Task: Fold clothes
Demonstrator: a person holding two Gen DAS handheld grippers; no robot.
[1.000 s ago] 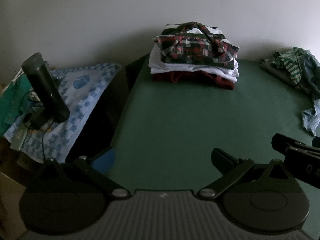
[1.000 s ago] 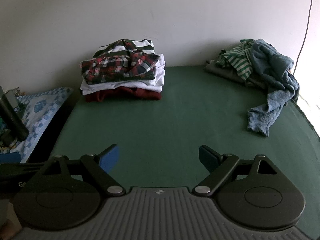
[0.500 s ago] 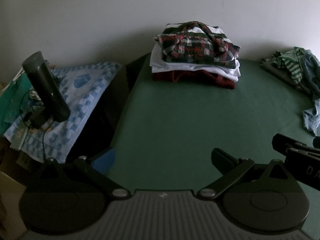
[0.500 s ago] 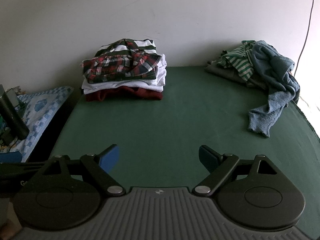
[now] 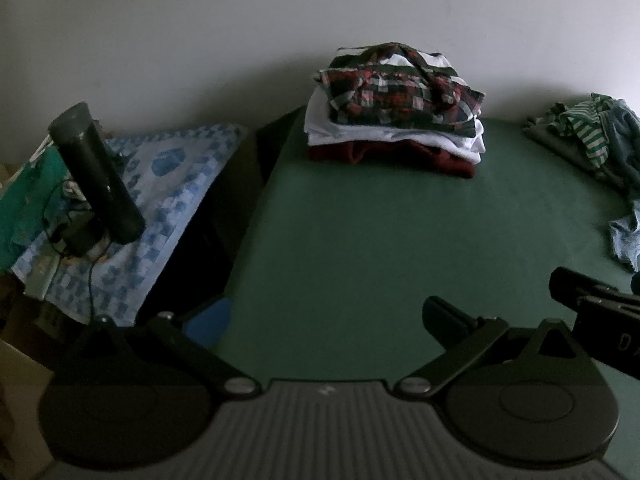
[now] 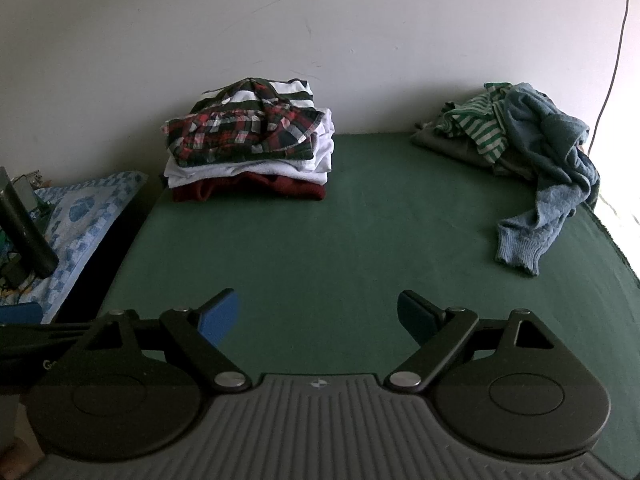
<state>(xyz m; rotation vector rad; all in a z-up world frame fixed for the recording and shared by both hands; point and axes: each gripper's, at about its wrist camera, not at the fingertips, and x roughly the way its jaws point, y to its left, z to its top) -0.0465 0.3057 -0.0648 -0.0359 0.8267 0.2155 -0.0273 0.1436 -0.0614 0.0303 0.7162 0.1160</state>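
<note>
- Almost nothing has changed over the last second: both views have drifted only slightly, and no garment has moved.
- Your left gripper [image 5: 326,316] hovers low over the bare dark green table covering [image 5: 360,240], its tongs spread wide and holding nothing.
- Your right gripper [image 6: 318,314] hangs beside it, tongs likewise spread and empty.
- The neat stack of folded clothes [image 6: 250,148], topped by a red plaid shirt, sits at the far left against the pale wall.
- The loose heap of unfolded clothes [image 6: 520,136], a green striped top and a blue knit sweater, lies at the far right; its lower layers are too dim to identify.
- This looks like a pause between garments, with the heap next.
</note>
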